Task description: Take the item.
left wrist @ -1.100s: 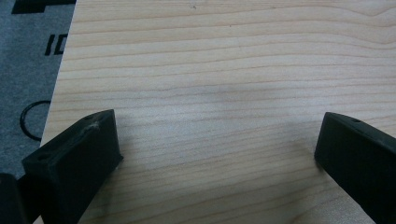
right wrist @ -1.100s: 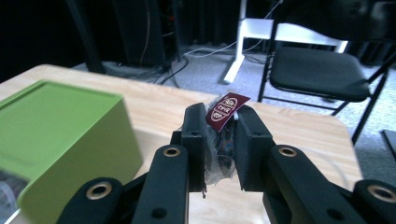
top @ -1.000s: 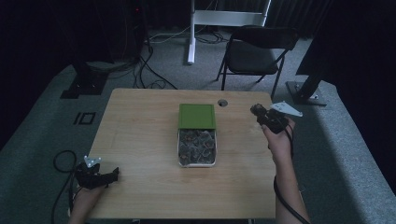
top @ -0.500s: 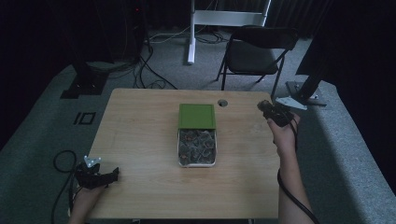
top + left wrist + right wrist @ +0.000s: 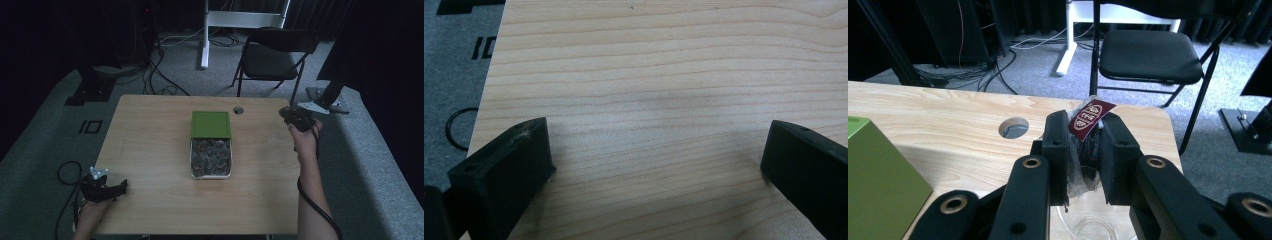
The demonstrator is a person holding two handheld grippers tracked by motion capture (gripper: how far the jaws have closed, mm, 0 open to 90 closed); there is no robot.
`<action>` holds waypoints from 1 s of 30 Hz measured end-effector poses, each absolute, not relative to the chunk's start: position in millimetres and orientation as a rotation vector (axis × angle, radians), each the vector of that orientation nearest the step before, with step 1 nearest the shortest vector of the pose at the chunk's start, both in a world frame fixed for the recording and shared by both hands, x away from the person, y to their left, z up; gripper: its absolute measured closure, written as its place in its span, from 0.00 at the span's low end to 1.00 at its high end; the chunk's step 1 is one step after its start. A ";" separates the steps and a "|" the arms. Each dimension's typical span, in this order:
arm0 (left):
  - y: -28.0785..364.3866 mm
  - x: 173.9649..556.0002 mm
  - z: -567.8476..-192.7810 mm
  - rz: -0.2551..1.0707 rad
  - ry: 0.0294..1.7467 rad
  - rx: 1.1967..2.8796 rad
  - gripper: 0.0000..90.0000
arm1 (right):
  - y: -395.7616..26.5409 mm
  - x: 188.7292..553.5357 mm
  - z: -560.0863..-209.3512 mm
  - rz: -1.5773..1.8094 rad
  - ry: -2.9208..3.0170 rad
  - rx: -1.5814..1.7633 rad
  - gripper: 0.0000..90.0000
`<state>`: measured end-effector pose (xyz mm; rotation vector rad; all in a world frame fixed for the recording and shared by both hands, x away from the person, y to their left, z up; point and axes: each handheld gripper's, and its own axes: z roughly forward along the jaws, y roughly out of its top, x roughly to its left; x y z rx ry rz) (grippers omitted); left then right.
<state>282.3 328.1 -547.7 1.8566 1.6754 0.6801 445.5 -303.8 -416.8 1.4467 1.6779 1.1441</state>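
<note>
— My right gripper pinches one tea bag, red tag up, above a clear glass at the table's far right corner. I judge lowering it in comes next.

— And the rest?

— One box mid-table holds more bags, too many to count; its one green lid touches its far end. My left gripper is spread wide, empty.
</note>
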 end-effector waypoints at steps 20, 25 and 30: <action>328.1 282.3 -547.7 0.680 1.676 1.856 0.01 | -307.8 456.3 -441.0 1.084 1.705 1.505 0.85; 328.1 282.3 -547.7 0.680 1.675 1.856 0.01 | -308.3 457.9 -449.8 1.077 1.712 1.530 0.85; 328.1 282.3 -547.7 0.680 1.675 1.857 0.01 | -308.8 459.3 -455.8 1.079 1.726 1.556 0.83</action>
